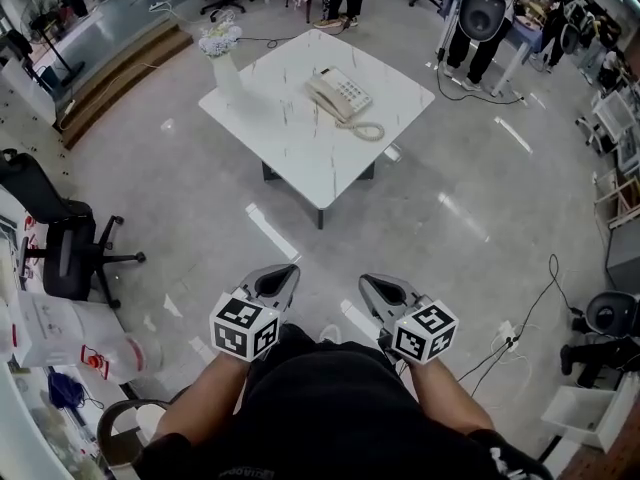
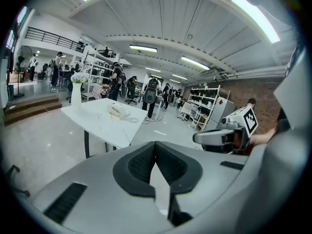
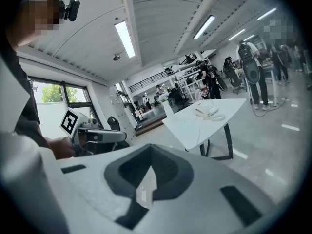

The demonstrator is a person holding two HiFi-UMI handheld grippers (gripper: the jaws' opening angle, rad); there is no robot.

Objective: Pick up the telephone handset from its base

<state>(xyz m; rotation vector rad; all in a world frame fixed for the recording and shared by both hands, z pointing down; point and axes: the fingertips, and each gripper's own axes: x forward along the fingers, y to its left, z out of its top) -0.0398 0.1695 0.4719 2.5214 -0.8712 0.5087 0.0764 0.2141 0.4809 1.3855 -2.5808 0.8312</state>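
A cream telephone point(image 1: 340, 96) sits on the white table point(image 1: 300, 158), far ahead of me across the floor. Its handset point(image 1: 324, 98) rests on the base's left side, and the coiled cord point(image 1: 366, 130) lies in front. Both grippers are held close to my body, well short of the table. My left gripper point(image 1: 285, 271) is shut with nothing in it, and so is my right gripper point(image 1: 368, 281). The left gripper view shows the phone point(image 2: 118, 112) small on the table beyond the closed jaws. The right gripper view shows the phone point(image 3: 207, 111) likewise.
A white vase of flowers point(image 1: 222, 58) stands on the table's left corner. A black office chair point(image 1: 60, 248) and a plastic bag point(image 1: 70, 338) are at the left. Cables and a power strip point(image 1: 505, 333) lie on the floor at right. People stand beyond the table.
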